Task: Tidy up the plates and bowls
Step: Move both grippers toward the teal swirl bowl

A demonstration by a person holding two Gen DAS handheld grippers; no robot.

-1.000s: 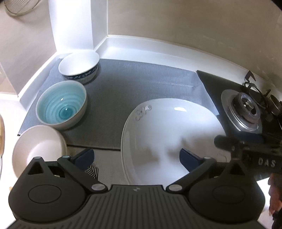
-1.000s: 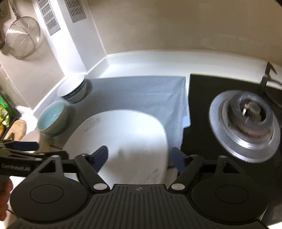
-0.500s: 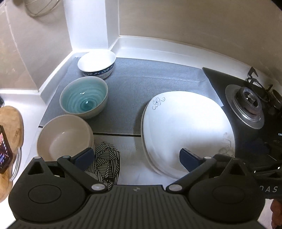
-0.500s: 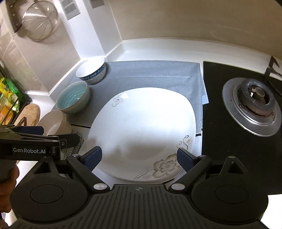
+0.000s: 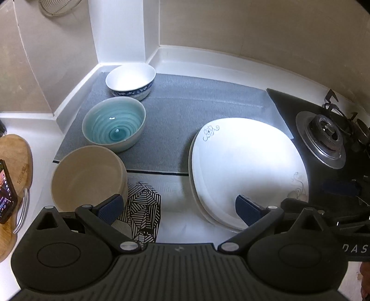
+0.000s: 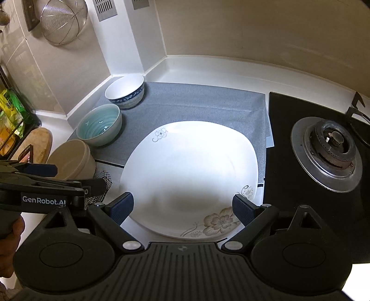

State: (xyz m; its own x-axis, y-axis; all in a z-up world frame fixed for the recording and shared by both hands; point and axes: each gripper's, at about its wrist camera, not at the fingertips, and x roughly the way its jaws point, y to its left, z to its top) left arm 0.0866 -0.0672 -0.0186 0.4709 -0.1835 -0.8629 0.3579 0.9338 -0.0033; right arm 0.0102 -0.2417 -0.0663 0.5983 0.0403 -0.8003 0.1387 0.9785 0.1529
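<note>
A stack of white floral plates (image 5: 245,166) lies on the counter, partly on the grey mat (image 5: 185,108); it also shows in the right wrist view (image 6: 192,171). Three bowls line the left: a white bowl with blue rim pattern (image 5: 130,81), a teal bowl (image 5: 114,123) and a beige bowl (image 5: 87,178). They also show in the right wrist view: white (image 6: 124,91), teal (image 6: 99,125), beige (image 6: 71,159). My left gripper (image 5: 179,209) is open and empty above the counter between beige bowl and plates. My right gripper (image 6: 182,207) is open and empty above the plates' near edge.
A gas burner (image 6: 330,150) on a black hob stands at the right. A black-and-white patterned cup (image 5: 143,213) stands by the beige bowl. A wooden board (image 5: 13,176) and a phone (image 5: 7,192) lie at the far left. A strainer (image 6: 63,22) hangs on the wall.
Both grippers have pulled back and up from the plates, so the whole stack and all three bowls now show. Both stay open and empty.
</note>
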